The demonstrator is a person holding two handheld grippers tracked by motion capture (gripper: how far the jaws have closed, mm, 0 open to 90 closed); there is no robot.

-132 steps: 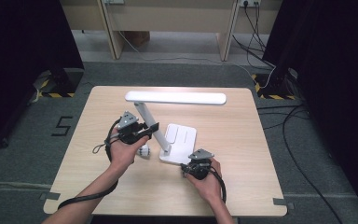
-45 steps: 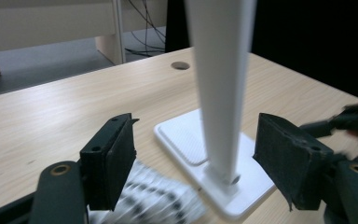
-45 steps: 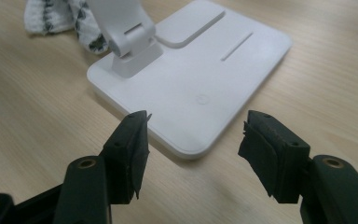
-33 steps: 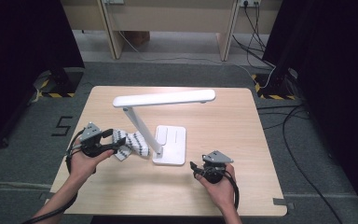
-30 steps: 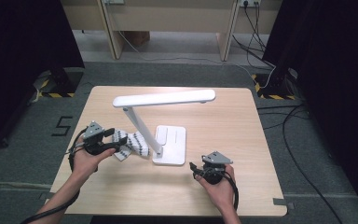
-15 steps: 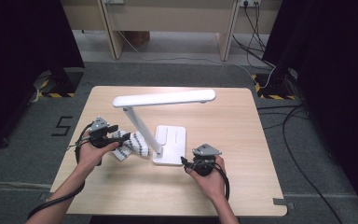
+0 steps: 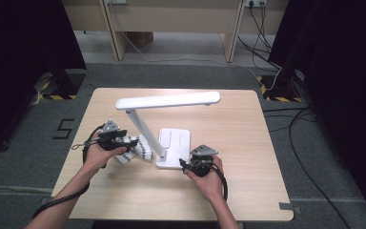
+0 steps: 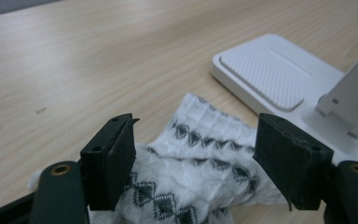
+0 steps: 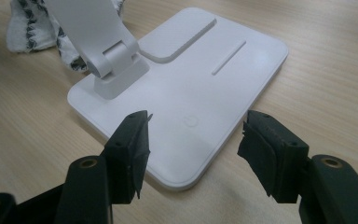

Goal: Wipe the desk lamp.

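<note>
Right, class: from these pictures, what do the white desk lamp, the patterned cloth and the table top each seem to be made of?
White desk lamp: probably moulded plastic, matt and smooth, with a finely ribbed pad on its base.
White cloth with black diamond pattern: soft woven or knitted fabric; its waffle texture and limp folds show.
Pale table top: wood or a wood-look laminate, with straight grain lines and a low sheen.
</note>
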